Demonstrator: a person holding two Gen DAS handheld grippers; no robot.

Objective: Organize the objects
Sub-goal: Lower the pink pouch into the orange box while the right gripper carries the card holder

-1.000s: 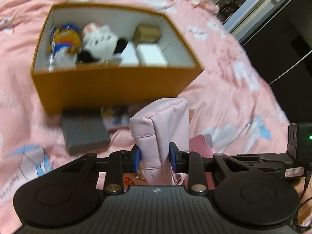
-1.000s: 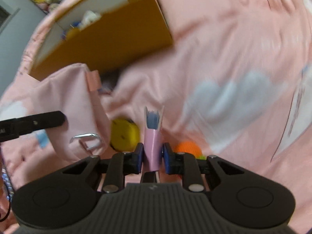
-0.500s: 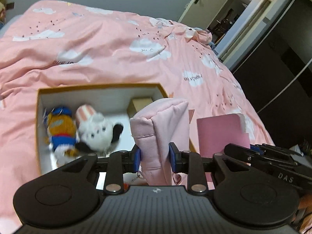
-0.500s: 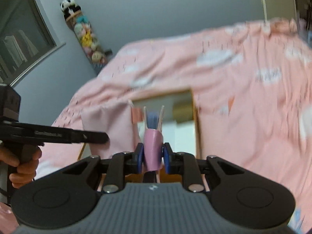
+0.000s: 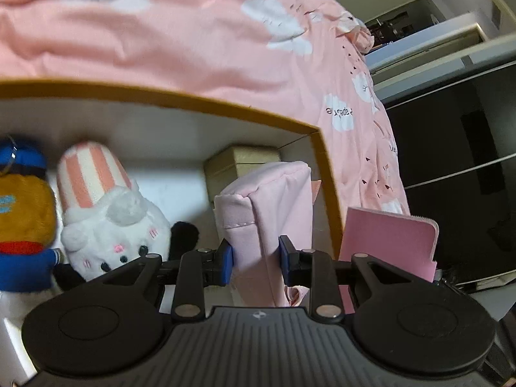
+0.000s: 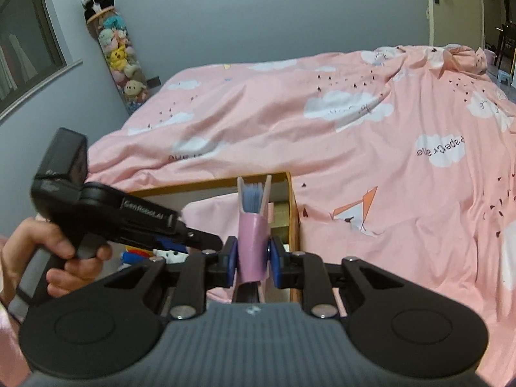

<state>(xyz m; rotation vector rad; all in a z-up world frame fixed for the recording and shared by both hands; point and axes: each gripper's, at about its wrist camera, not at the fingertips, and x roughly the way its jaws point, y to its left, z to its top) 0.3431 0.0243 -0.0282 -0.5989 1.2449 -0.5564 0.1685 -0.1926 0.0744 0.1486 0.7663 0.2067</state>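
My left gripper [image 5: 255,255] is shut on a pale pink fabric pouch [image 5: 271,209], which hangs over the right end of an orange box [image 5: 325,174] with a white inside. In the box lie a white plush with a striped pink hat [image 5: 106,216], a blue and orange plush [image 5: 22,222] and a small beige box [image 5: 248,161]. My right gripper [image 6: 253,256] is shut on a pink card holder [image 6: 253,225] with blue cards showing at its top. It shows as a pink slab [image 5: 387,242] just outside the box's right wall in the left wrist view. The left gripper [image 6: 206,240] crosses the right wrist view.
The box rests on a pink quilt [image 6: 354,122] with white clouds. A hand [image 6: 48,258] grips the left tool. A tall clear tube of plush toys [image 6: 119,48] stands against the grey wall. Dark wardrobe doors [image 5: 458,148] rise to the right of the bed.
Both grippers rose from the quilt and moved over the orange box, still holding the pouch and the card holder. The box now fills the left wrist view from close up.
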